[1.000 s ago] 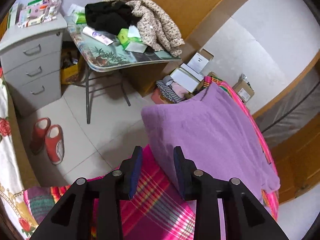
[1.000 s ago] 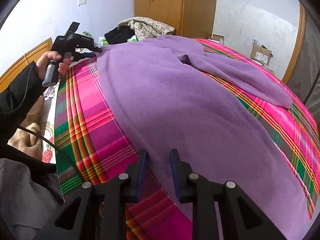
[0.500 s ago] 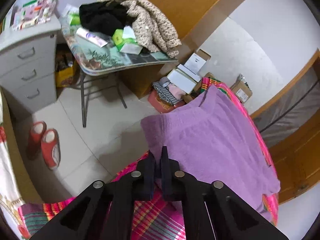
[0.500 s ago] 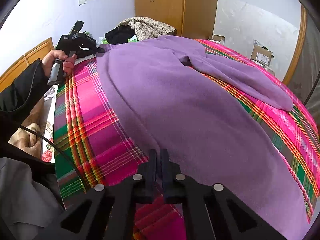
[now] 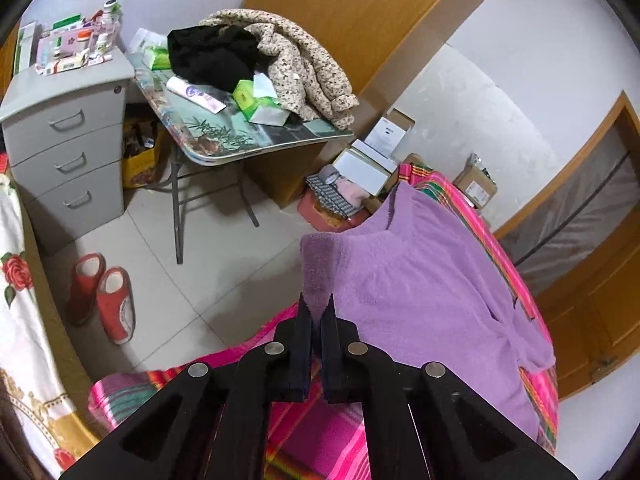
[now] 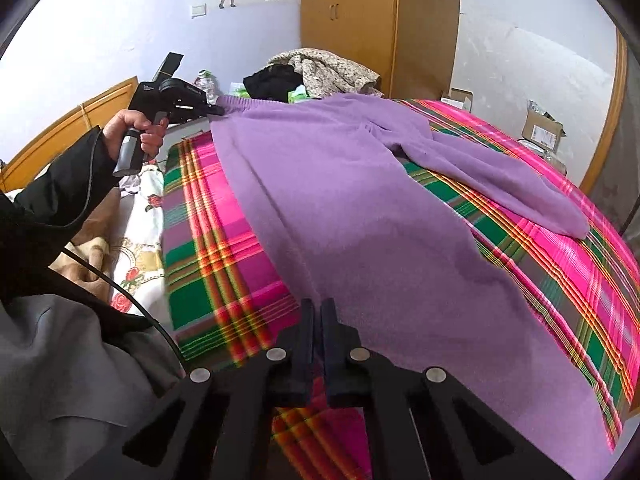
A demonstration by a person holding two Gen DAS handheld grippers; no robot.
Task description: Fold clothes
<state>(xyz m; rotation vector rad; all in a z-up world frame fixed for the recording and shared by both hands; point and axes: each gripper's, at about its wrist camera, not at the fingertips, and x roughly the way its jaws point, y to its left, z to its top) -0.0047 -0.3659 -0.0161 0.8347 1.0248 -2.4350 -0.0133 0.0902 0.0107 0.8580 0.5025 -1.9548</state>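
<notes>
A purple fleece sweater [image 6: 360, 216] lies spread over a pink and green plaid blanket [image 6: 208, 248] on the bed, one sleeve [image 6: 520, 184] stretched out to the right. My left gripper [image 5: 316, 312] is shut on a raised corner of the purple sweater [image 5: 420, 288] at the bed's edge. In the right wrist view that left gripper [image 6: 218, 110] appears at the far end, held by a hand [image 6: 138, 130], pinching the hem. My right gripper [image 6: 318, 312] is shut on the near edge of the sweater, with the fabric pinched between its pads.
Beside the bed stand a folding table [image 5: 248, 148] piled with clothes and packets, a grey drawer cabinet [image 5: 68, 152], red slippers [image 5: 104, 296] on the tiled floor and several cardboard boxes [image 5: 380, 160]. A wooden wardrobe [image 6: 376, 24] rises behind. A person's dark sleeve [image 6: 52, 208] fills the left side.
Both grippers went from open to shut on the sweater's edge. Both have since lifted a little, and the corner held by the left one now stands raised off the bed.
</notes>
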